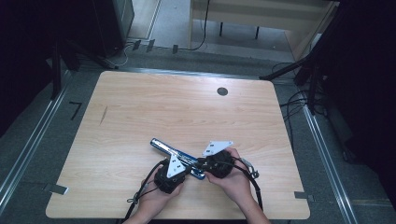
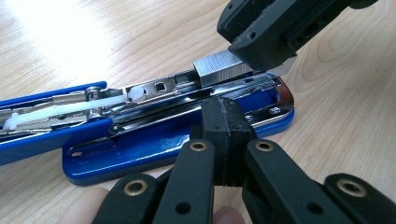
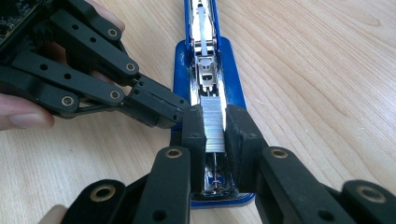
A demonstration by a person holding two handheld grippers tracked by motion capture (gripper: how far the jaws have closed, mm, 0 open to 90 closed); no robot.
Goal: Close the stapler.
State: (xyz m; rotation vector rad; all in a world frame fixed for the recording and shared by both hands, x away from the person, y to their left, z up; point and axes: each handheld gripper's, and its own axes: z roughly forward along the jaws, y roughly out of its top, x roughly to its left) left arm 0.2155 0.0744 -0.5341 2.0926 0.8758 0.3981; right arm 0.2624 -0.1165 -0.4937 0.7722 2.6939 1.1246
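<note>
Two handheld grippers, left gripper (image 1: pixel 185 171) and right gripper (image 1: pixel 201 164), matte black throughout. Flat linkage arms (image 3: pixel 93 88) pinned with brass-coloured rivets (image 2: pixel 135 187); blocky rectangular pads (image 3: pixel 194 128) at the tips. Grey three-cornered plates (image 1: pixel 217 147) on top, dotted with small holes. Black cables (image 1: pixel 254 184) trailing back. Bare forearms, no sleeves.

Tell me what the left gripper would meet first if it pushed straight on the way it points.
The left gripper, jaws shut, already sits against the side of the open blue stapler. Going on, it would likely press into the stapler's metal magazine rail, just short of the staple strip that the right gripper holds.
</note>
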